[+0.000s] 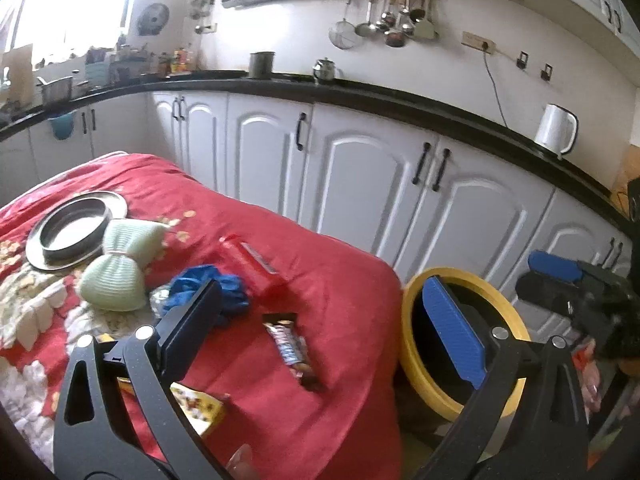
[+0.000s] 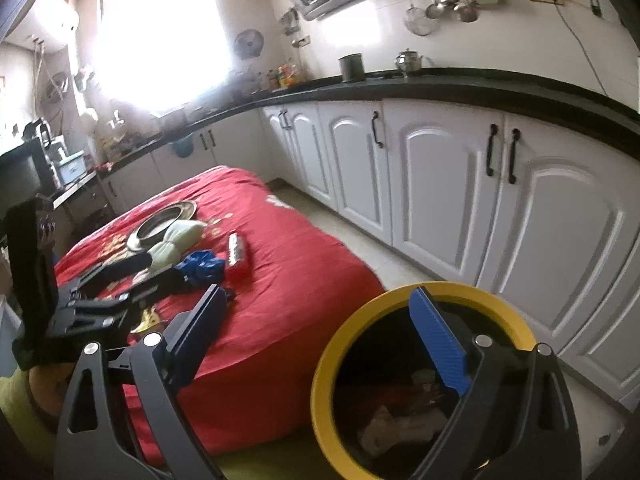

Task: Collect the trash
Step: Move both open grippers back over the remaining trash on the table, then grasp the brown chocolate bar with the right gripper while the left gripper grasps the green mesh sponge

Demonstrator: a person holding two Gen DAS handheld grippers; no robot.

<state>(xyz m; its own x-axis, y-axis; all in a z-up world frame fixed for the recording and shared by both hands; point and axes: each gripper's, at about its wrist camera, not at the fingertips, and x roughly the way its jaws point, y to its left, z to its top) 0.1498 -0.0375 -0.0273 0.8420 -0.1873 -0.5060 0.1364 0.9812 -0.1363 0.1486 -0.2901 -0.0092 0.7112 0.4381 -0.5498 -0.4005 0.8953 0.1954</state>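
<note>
A yellow-rimmed bin point(image 2: 516, 320) stands on the floor beside a table under a red cloth point(image 1: 340, 288); wrappers lie inside it point(image 2: 384, 428). It also shows in the left wrist view point(image 1: 416, 344). My right gripper point(image 2: 320, 312) is open and empty, over the bin's near rim. My left gripper point(image 1: 324, 296) is open and empty above the table's right part. On the cloth lie a brown candy bar wrapper point(image 1: 294, 350), a red packet point(image 1: 256, 264), a crumpled blue wrapper point(image 1: 216, 288) and a yellow packet point(image 1: 200, 404). The right gripper shows in the left wrist view point(image 1: 576, 284).
A steel plate with a ring point(image 1: 76, 228) and a pale green bow-shaped cushion point(image 1: 120, 272) lie at the table's far left. White cabinets point(image 1: 360, 184) under a black counter point(image 1: 360, 94) run behind, with a white kettle point(image 1: 556, 128).
</note>
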